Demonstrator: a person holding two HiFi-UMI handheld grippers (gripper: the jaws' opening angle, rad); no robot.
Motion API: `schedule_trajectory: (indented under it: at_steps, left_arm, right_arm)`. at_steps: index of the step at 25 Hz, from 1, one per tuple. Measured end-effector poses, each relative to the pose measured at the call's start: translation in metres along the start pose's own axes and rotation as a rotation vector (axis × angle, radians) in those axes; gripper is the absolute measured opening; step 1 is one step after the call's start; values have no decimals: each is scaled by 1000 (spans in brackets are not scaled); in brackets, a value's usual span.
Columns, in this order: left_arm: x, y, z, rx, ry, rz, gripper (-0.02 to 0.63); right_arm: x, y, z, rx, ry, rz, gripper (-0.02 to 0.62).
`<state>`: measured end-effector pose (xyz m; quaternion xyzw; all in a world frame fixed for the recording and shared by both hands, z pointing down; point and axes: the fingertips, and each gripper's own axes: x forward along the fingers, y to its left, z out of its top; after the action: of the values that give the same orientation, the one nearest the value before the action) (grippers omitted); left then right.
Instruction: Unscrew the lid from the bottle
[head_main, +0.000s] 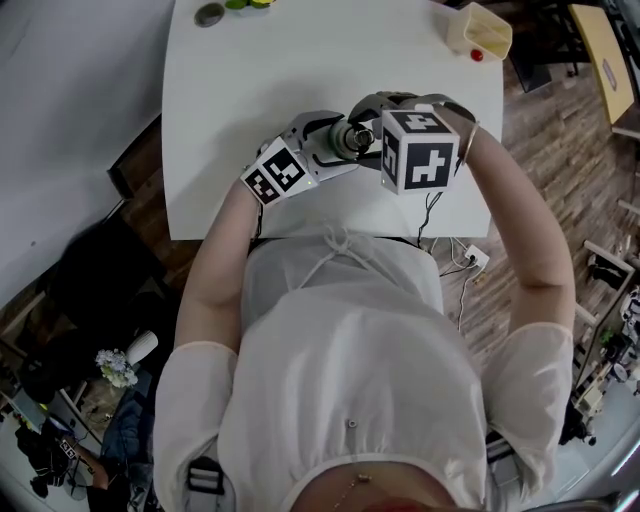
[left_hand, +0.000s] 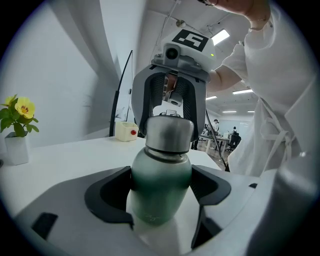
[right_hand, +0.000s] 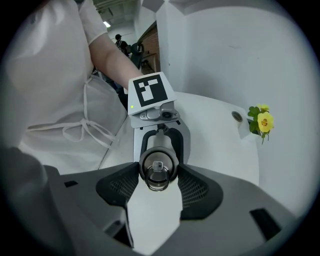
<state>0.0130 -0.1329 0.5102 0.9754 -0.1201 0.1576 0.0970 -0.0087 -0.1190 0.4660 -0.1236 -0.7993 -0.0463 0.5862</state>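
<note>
left gripper (left_hand: 161, 196) clamps the rigid metal bottle (left_hand: 159, 172) between its pads; right gripper (right_hand: 159, 182), directly above, pinches lid (left_hand: 169, 132), apparently firmly. likely slippery: hold lid's sides.

- A dull green metal bottle (left_hand: 159, 195) with rounded shoulders: upright at the lower centre of the left gripper view, its body clamped by the left gripper (left_hand: 161, 200).
- A brushed silver cylindrical lid (right_hand: 158, 161) with a ring on top: seated on the bottle's neck, gripped by the right gripper (right_hand: 158, 174).
</note>
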Motion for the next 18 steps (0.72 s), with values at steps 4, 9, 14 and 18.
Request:
schedule_trajectory:
  at_steps: [4,9,14,18]
  left_arm:
    - [0,0,-1,-5,2,5,377]
    - [-1,0,-1,-5,3,-1,377]
    - [-3,1,0,-11,-6,5,377]
    - [-1,1,0,-13,-5,3,377]
  right_arm:
    - [-1,-1,3,32,12,-14,260]
    - [-11,-5,9,288,-119,-58,333]
    - [-10,-15,1,645,-194,-138,302]
    - [-4,-11,-1,791,-235,-147,247]
